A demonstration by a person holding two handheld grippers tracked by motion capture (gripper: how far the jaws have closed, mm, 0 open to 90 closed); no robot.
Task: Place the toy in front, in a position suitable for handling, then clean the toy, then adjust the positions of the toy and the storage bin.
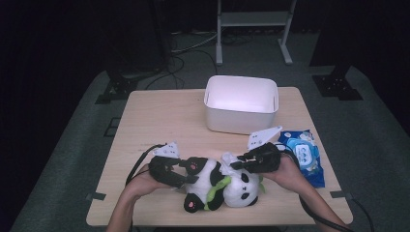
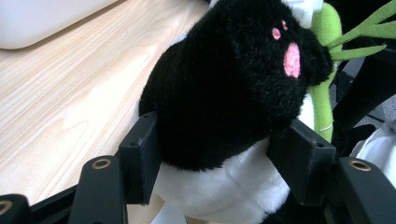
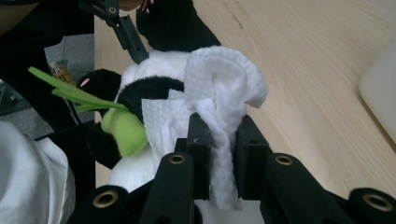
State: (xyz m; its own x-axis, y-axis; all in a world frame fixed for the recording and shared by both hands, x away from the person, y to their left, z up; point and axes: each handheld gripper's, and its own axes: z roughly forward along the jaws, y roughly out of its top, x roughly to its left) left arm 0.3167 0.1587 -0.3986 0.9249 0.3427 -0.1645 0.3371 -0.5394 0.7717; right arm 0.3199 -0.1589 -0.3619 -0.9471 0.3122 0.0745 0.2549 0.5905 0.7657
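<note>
Panda plush [image 1: 220, 186] lies near table's front edge, well in front of white bin [image 1: 241, 104]. L gripper [image 2: 219, 163] jaws clamped on its black leg, holding it steady. R gripper [image 3: 218, 154] pinches white wipe [image 3: 219, 93] against panda's belly. Step looks like wiping; next: rub wipe across fur w/ leg held firm

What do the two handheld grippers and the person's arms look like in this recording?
Both the left gripper and the right gripper are black, each topped with a pale grey three-cornered plate and trailing a black cable. In the gripper views, each has two flat, blocky black jaws on arms with brass-coloured ringed holes. The forearms are bare, with no sleeves or gloves visible.
</note>
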